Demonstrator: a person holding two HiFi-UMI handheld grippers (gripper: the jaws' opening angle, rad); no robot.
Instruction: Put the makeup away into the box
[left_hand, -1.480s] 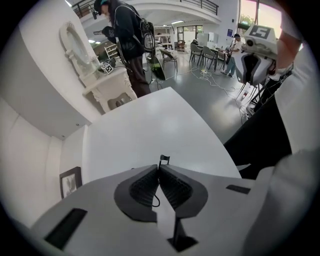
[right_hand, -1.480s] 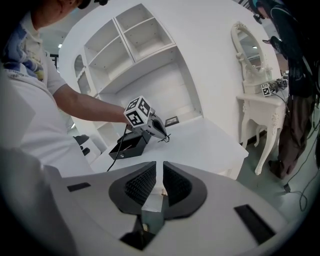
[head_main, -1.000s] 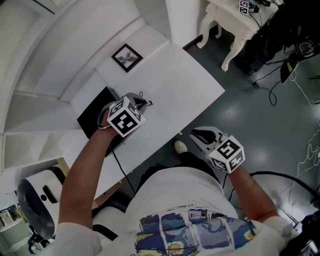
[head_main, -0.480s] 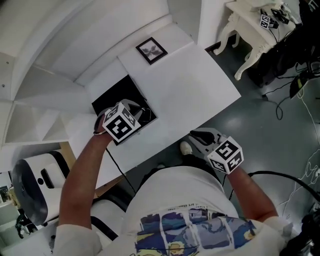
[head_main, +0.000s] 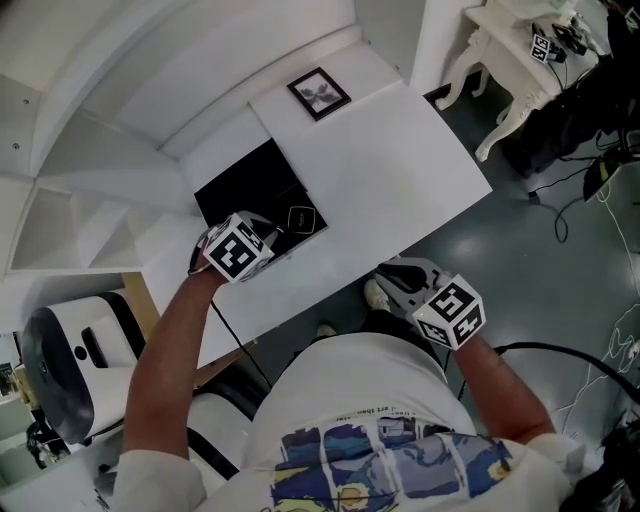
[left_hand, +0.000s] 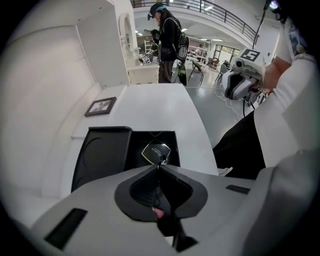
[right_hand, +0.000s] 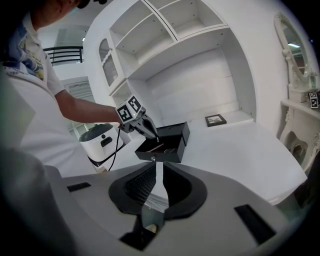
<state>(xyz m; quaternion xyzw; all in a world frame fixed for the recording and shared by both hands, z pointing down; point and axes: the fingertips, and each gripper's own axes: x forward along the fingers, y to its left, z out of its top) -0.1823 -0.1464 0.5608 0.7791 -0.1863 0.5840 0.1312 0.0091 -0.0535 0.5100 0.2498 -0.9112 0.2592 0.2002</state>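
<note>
The black box (head_main: 243, 187) lies open on the white table (head_main: 400, 170), its lid (left_hand: 102, 155) folded out flat. A dark compact (head_main: 298, 218) rests inside, and it shows in the left gripper view too as the compact (left_hand: 156, 152). A thin brown stick (right_hand: 155, 146) lies in the box beside it. My left gripper (head_main: 268, 236) hangs over the box's near edge, pointing steeply down, jaws shut; a small pink bit (left_hand: 158, 213) shows deep between them. My right gripper (head_main: 398, 274) is shut and hovers off the table's near edge, aimed at the box (right_hand: 165, 145).
A small framed picture (head_main: 320, 92) stands at the table's far end. White shelves (head_main: 90, 150) rise along the left. A white round appliance (head_main: 70, 350) sits on the floor near left, an ornate white side table (head_main: 510, 50) and cables far right. A person (left_hand: 167, 40) stands in the background.
My left gripper has drawn back toward me off the box, so the open inside and the compact now show. The right gripper has barely shifted in the view.
</note>
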